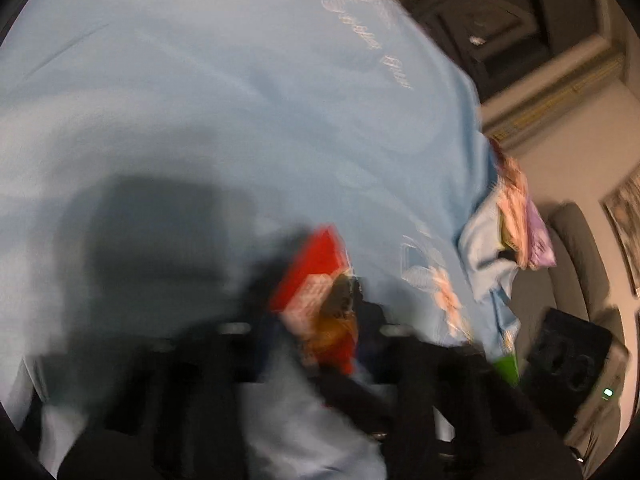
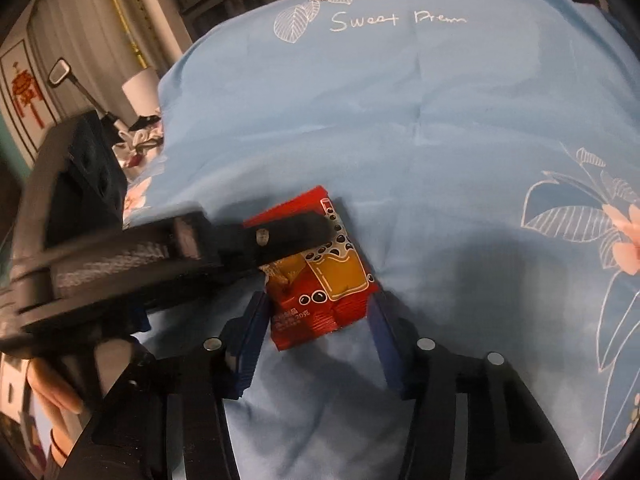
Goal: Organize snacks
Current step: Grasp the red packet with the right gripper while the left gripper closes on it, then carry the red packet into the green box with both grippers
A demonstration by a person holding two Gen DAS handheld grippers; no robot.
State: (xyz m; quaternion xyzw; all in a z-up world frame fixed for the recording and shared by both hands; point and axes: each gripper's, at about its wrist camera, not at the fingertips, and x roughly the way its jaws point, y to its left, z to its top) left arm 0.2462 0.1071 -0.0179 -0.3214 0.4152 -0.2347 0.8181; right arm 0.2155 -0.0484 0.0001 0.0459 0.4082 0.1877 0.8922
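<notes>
A: What lies between the blurred dark fingers of the left gripper (image 1: 316, 332)?
B: A red snack packet (image 1: 316, 280), tilted, over the light blue bedspread (image 1: 240, 100). Motion blur hides whether the fingers press it.
A: And at the bedspread's right edge?
B: A crumpled fold with pink and purple packets (image 1: 524, 224); beyond it, a dark box (image 1: 568, 356) off the bed.
</notes>
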